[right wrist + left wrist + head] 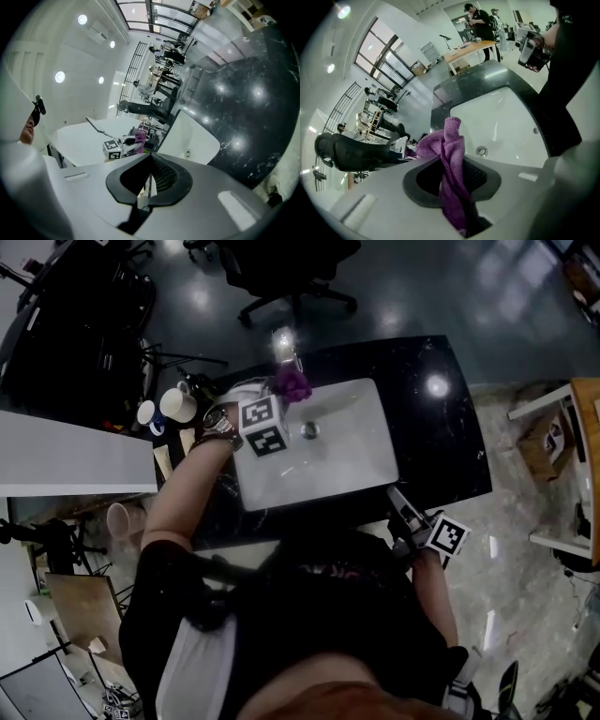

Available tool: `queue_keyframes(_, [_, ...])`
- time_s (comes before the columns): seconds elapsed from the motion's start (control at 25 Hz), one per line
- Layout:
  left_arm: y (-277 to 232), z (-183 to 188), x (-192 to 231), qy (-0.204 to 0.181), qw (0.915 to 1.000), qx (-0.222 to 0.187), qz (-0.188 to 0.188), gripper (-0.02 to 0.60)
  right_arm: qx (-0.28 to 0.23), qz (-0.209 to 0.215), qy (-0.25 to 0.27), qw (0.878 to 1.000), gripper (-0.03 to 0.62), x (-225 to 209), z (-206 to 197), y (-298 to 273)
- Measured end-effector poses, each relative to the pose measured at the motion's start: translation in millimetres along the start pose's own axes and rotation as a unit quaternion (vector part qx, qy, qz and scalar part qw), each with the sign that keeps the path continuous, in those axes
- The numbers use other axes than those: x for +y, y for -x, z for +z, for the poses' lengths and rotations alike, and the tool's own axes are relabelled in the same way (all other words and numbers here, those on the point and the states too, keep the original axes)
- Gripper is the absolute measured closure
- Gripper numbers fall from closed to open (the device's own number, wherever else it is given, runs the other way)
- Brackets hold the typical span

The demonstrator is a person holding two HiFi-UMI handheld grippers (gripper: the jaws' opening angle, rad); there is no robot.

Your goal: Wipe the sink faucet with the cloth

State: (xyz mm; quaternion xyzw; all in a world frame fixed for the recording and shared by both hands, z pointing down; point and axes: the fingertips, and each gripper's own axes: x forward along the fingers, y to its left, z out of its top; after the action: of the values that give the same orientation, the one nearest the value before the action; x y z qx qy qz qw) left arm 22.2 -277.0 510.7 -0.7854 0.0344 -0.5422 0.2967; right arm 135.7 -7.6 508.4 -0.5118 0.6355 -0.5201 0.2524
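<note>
Dark shirt (309, 615): the person's torso fills the lower head view, just under the desk (450, 427) edge.
Left gripper (452, 176): fingers pinching the purple cloth (451, 150), a loose bunch standing past the tips.
Cloth position: over the back rim of the sink (361, 460), just beside the faucet (286, 345); whether they touch cannot be told.
Right gripper (147, 180): fingers pressed together, empty, near the desk's front edge.
Risk: rubbing on the chrome may drag the bunch out of the pinch; pushing hard may knock the fingers on the spout.

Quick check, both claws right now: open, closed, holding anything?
Left claw: closed on the purple cloth.
Right claw: closed, nothing between its jaws.
</note>
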Motion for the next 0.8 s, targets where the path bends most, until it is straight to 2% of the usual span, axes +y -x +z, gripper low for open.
queue_keyframes(0.08, [-9.2,-1.9,1.3,-0.004,1.0,0.004,-0.002,0.485,0.002,-0.004,0.0,1.0,0.582,-0.5,-1.3,0.8])
queue_keyframes(0.16, [-12.2,-1.5,3.5,-0.004,0.9998,0.003,-0.019,0.478,-0.001,-0.009,-0.002,1.0,0.582,-3.8,-0.8,2.9])
queue_keyframes(0.32, [-13.1,-3.5,4.4,0.027,0.9963,-0.006,-0.081,0.475,-0.01,-0.012,-0.013,1.0,0.582,-8.7,-1.3,6.0])
queue_keyframes(0.4, [-14.2,-5.9,12.2,0.043,0.9945,-0.003,-0.096,0.475,-0.012,-0.014,-0.016,1.0,0.583,-9.6,-2.0,6.3])
queue_keyframes(0.56, [-33.5,-21.1,52.7,0.055,0.9978,0.019,-0.032,0.489,-0.018,-0.013,-0.025,0.999,0.582,-10.2,-4.9,4.9])
queue_keyframes(0.68, [-41.8,-22.9,66.0,0.072,0.9974,0.007,-0.004,0.489,-0.021,-0.018,-0.025,0.999,0.582,-12.4,-3.8,5.9])
queue_keyframes(0.8, [-47.7,-22.2,75.8,0.06,0.998,0.003,0.022,0.489,-0.028,-0.026,-0.033,0.999,0.582,-18.6,-2.9,5.8])
